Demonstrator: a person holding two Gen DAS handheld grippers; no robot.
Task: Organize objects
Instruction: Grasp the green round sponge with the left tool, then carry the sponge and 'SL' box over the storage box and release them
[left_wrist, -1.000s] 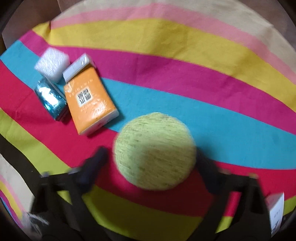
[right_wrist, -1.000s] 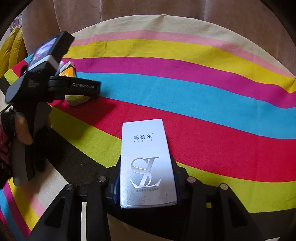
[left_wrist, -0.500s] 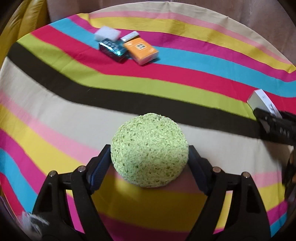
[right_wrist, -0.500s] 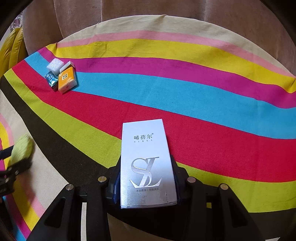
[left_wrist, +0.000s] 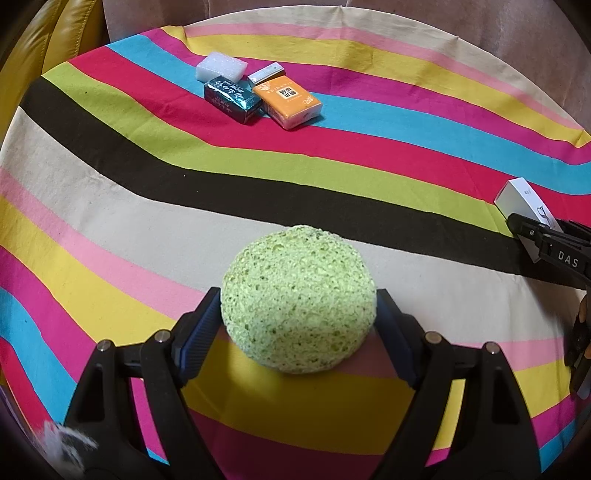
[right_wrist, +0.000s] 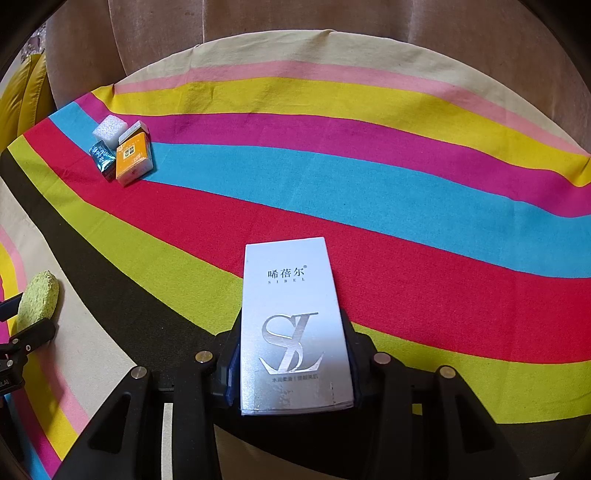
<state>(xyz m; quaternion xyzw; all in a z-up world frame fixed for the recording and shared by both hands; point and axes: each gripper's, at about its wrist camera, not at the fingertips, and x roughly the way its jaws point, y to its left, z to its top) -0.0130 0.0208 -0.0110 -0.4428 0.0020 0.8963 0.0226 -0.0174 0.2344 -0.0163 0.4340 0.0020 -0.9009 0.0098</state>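
A table covered in a brightly striped cloth (left_wrist: 147, 206) is seen from two hand-held grippers. The left gripper (left_wrist: 298, 325) has its fingers closed against both sides of a round green sponge (left_wrist: 298, 299), held just above the cloth near the front. The right gripper (right_wrist: 291, 360) has its fingers clamped on the lower half of a silver box (right_wrist: 293, 325), which juts forward over the stripes. Far back on the left sits a tight cluster: a white foam block (left_wrist: 221, 66), a dark teal packet (left_wrist: 232, 98), an orange tissue pack (left_wrist: 291, 100) and a small white box (left_wrist: 265, 72).

The sponge probably belongs with that cluster. A good approach would be to carry it low, set it beside the packs without knocking them, and squeeze gently, since it looks soft.
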